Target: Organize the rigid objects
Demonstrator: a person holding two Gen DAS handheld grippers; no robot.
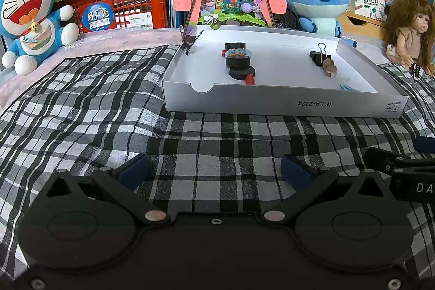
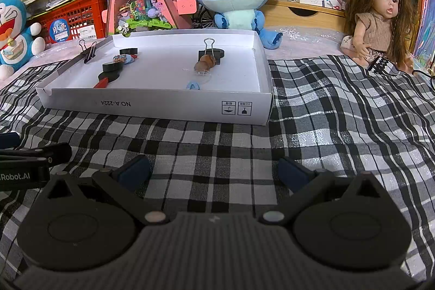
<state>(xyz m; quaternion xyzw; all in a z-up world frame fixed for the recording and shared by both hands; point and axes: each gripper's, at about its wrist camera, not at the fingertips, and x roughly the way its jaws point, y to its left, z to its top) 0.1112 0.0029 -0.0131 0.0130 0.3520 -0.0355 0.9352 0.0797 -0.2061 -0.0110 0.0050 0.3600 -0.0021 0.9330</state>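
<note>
Left gripper (image 1: 214,171) and right gripper (image 2: 214,170) side by side, low, jaws wide apart, empty.

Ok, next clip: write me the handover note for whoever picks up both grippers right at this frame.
Left gripper: jaws open, empty, low over the checked cloth.
Right gripper: jaws open, empty, beside the left one.
White tray sits ahead of both. Inside: black discs in a row at the left, a binder clip with brown round pieces mid-right, another clip on the left wall.
Done: no loose small items show on the cloth near the tray.
Left: cannot tell; check for strays out of view.
</note>
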